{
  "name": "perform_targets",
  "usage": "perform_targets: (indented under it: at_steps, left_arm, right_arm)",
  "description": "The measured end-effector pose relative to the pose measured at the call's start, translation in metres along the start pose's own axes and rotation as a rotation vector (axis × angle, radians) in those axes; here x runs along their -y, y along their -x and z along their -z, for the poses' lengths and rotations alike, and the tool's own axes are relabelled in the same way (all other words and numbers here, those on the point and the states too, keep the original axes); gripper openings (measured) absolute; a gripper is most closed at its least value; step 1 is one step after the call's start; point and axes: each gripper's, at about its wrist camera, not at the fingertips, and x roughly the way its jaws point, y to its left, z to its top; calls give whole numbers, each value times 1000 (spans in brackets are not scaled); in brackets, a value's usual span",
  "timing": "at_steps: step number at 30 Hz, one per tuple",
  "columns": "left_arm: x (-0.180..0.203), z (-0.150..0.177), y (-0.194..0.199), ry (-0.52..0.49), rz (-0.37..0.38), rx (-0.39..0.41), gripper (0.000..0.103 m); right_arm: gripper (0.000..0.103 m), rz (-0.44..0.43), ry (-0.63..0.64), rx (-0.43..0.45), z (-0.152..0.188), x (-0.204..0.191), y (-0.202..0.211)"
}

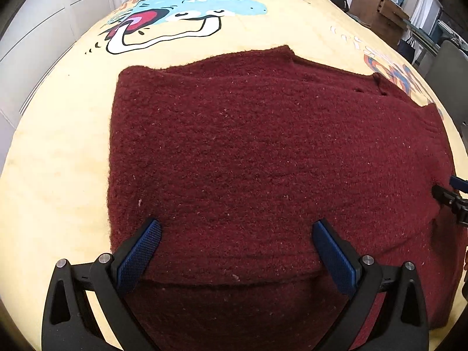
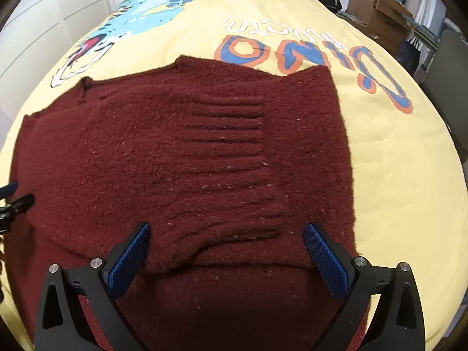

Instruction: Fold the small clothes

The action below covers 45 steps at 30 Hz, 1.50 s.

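- Sweater [image 1: 263, 152], a maroon knit, is seen spread flat on the yellow printed bedspread [image 1: 58, 146], with a layer already lying doubled over the near part; its folded edge runs across just ahead of both grippers.
- Left gripper [image 1: 237, 234] is held over the near left portion of the garment with its jaws spread wide, nothing being gripped.
- Right gripper [image 2: 226, 234] is held over the near right portion, beside the ribbed band [image 2: 228, 134], its jaws likewise parted and empty.
- Whether the blue pads [image 2: 130, 259] rest on the wool or hover just above it cannot be told.
- Soft, thick, fuzzy handling is to be expected: the knit is judged limp and fairly light, likely to sag and stretch when lifted, but not slippery, since the fibres should cling to the textured pads.
- A hold is best taken at the near folded edge or at the outer corners, with all layers pinched together, so that the fold is carried over evenly.
- Wrinkles near the ribbing may be dragged along if only one layer is caught.
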Motion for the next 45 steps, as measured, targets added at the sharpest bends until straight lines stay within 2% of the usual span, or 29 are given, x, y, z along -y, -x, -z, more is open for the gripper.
perform_targets:
  at_steps: [4,6,8,11,15,22,28,31,36,38,39,40,41,42,43,44,45]
  left_arm:
    - [3,-6,2,-27,1,-47,102]
    - [1,-10,8,-4,13,-84,102]
    - [1,-9,24,15,29,-80,102]
    - [1,3,57,5,57,-35,102]
    - [-7,37,81,5,58,-48,102]
    - [-21,109,99,33,41,-124,102]
    - [-32,151,96,87,48,-202,102]
    - [-27,168,90,91,82,-242,101]
    - [-10,188,77,55,98,-300,100]
    - [-4,190,74,48,104,-314,96]
    - [-2,189,72,45,107,-316,94]
    - [0,188,71,40,106,-317,93]
    - [2,188,71,34,108,-318,86]
    - [3,187,70,29,108,-319,75]
    - [4,187,71,27,103,-318,71]
    - [4,187,72,30,102,-314,63]
    - [4,187,74,39,117,-312,55]
  right_arm:
    - [102,-19,29,14,5,1,25]
    - [102,-28,47,31,11,4,44]
    - [102,-33,50,36,19,7,61]
    - [102,-39,19,37,35,14,82]
    - [102,-30,-16,26,71,19,101]
    - [102,-25,-62,-100,134,27,95]
    - [102,1,-117,-180,167,43,89]
    - [102,18,-120,-247,175,45,84]
    - [102,7,-137,-291,180,44,77]
    - [102,0,-145,-314,181,41,74]
    - [101,-3,-151,-325,181,40,73]
    - [95,2,-150,-333,182,38,72]
    - [92,14,-144,-346,183,38,71]
    - [84,23,-136,-360,183,37,69]
    - [76,22,-125,-372,184,35,68]
    - [70,4,-120,-381,185,33,68]
    - [59,-20,-124,-392,186,32,67]
